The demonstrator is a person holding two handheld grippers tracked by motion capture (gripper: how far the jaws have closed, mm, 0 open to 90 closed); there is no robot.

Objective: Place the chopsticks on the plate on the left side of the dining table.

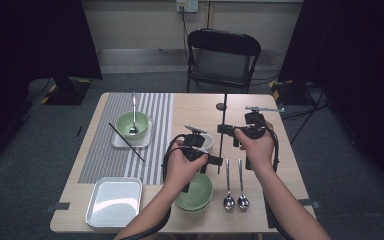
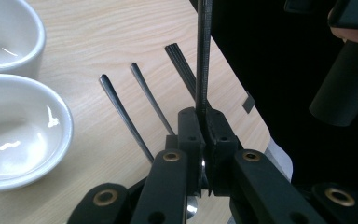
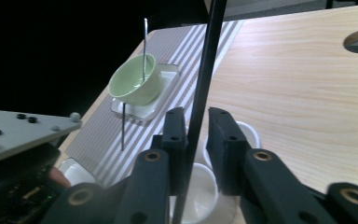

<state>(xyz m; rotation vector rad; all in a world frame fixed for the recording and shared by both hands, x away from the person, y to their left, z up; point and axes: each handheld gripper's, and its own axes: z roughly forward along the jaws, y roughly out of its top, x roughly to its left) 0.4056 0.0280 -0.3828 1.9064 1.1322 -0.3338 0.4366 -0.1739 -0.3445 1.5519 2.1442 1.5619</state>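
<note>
We pinched one chopstick [image 1: 224, 127] upright above the surface [image 1: 260, 100] in our left gripper [image 1: 215, 161]; our right gripper [image 1: 226, 129] stood slightly spread around it. Two spoons [image 1: 235, 187] lay below.

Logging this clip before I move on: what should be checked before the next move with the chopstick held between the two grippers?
1. Left gripper clamped on the chopstick: ok, jaws closed on its end.
2. Right gripper clear of the chopstick: not ok, it stands between the jaws, with a gap on one side.
3. Second chopstick out of the way: ok, it lies slantwise on the striped mat.
4. Two spoons out of the way: ok, side by side on the table by the right forearm.
5. Clearance above the white cups: cannot tell.
</note>
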